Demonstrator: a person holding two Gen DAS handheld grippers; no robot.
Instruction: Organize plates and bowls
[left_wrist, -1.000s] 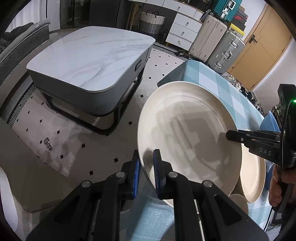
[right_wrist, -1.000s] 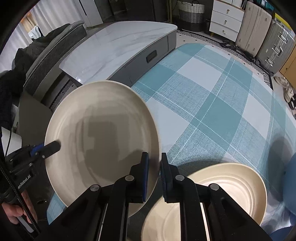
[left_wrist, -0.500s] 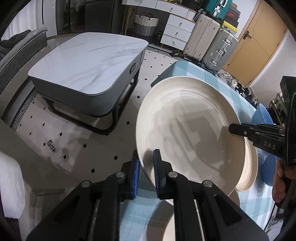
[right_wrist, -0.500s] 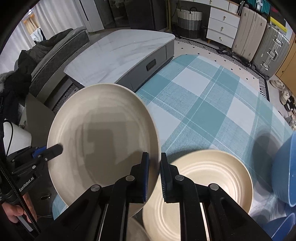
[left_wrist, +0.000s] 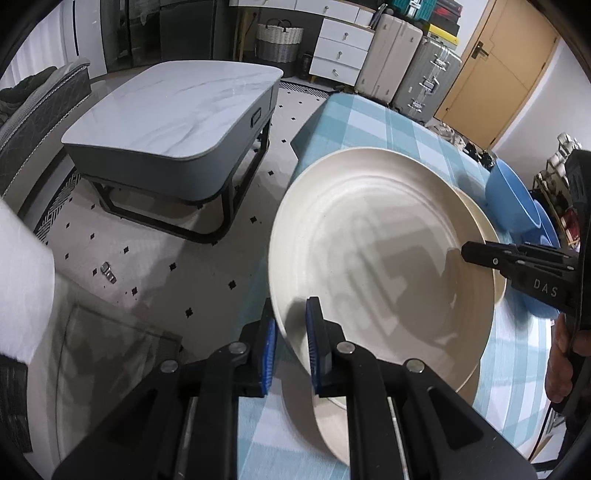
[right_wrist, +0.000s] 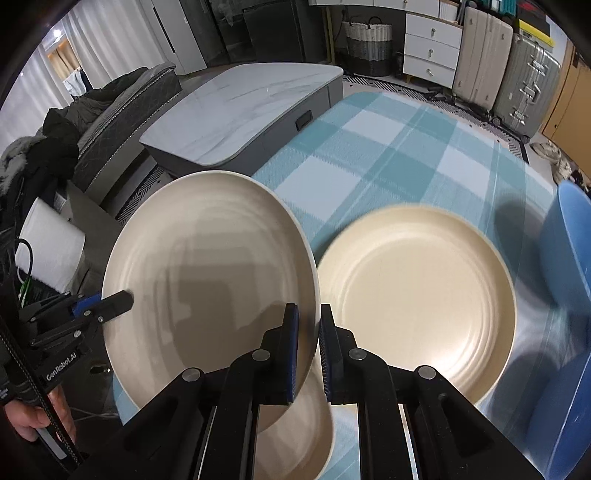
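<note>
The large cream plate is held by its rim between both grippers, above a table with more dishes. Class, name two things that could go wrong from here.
1. The large cream plate is pinched only at opposite rim edges by the left gripper and right gripper; uneven hand motion could twist it loose.
2. It hangs tilted beside the second cream plate and blue bowl; lowering carelessly could knock them.

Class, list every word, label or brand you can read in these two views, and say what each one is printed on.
"DAS": white letters on the black body of the right hand-held gripper, left wrist view.
"GenRobot.AI": white print on the black body of the left hand-held gripper, right wrist view.
Nothing else is readable.
</note>
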